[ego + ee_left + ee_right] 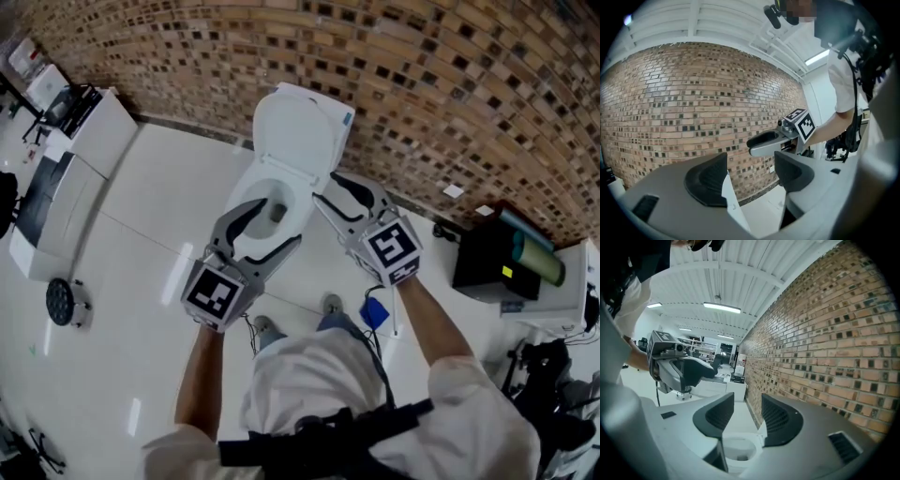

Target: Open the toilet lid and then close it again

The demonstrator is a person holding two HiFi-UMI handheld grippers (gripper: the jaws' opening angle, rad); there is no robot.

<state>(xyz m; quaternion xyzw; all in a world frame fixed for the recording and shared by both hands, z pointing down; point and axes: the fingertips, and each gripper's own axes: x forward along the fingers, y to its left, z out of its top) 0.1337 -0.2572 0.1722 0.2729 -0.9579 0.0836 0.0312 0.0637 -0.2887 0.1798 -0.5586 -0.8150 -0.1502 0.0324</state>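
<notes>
- Nearest the head camera, one person's two forearms (202, 375) are holding two grippers above a white floor (159, 216); two shoes (267, 328) are showing below them.
- Left gripper (272, 227) is standing open, its pads (708, 180) apart with nothing between them; in the head view it is overlapping the near rim of the toilet (267, 187).
- Right gripper (328, 190) is likewise standing open and empty; the bowl is showing beyond its gap, untouched.
- One toilet is standing against the brick wall (422, 84), its single lid (295, 131) raised upright; its base is hidden.
- One black box (483, 258) carrying two cylinders (530, 248) is sitting at right, one white cabinet (94, 131) at left.
</notes>
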